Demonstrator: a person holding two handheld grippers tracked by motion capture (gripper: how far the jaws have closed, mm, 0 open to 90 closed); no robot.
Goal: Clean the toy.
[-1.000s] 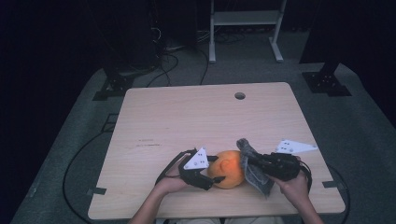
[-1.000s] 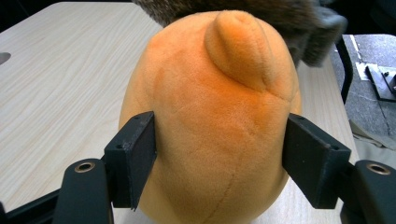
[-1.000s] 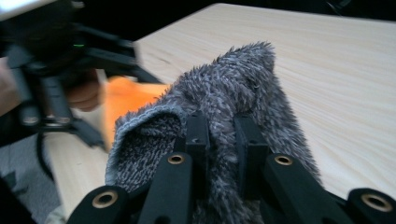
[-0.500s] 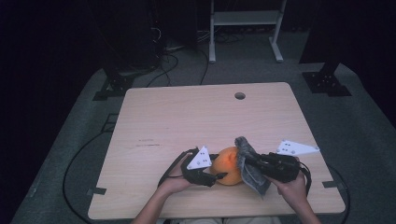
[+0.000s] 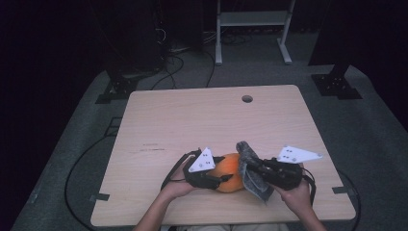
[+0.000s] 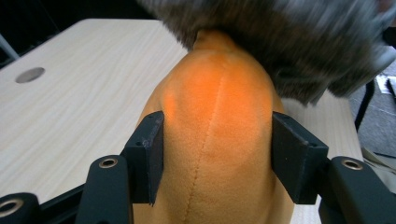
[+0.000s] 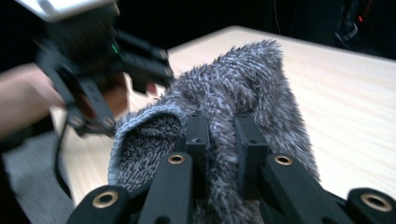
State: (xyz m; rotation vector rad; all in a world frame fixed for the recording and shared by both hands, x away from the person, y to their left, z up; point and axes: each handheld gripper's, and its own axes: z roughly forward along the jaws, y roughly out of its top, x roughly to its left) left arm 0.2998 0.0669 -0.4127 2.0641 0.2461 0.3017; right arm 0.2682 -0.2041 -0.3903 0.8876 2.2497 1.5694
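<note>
From the high view, an orange plush toy [image 5: 230, 172] lies near the front edge of the table [image 5: 192, 120], between the left hand-held gripper [image 5: 216, 179] and the right hand-held gripper [image 5: 251, 166], with a grey fuzzy sock [image 5: 250, 173] against its right side. In the left gripper view the jaws are clamped on the toy's sides, the sock a blur, seemingly over its far end. In the right gripper view the jaws pinch a fold of the sock.

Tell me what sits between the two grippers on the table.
An orange plush toy, clamped by the left gripper, with a grey fuzzy sock pinched by the right gripper; the high view shows it.
</note>
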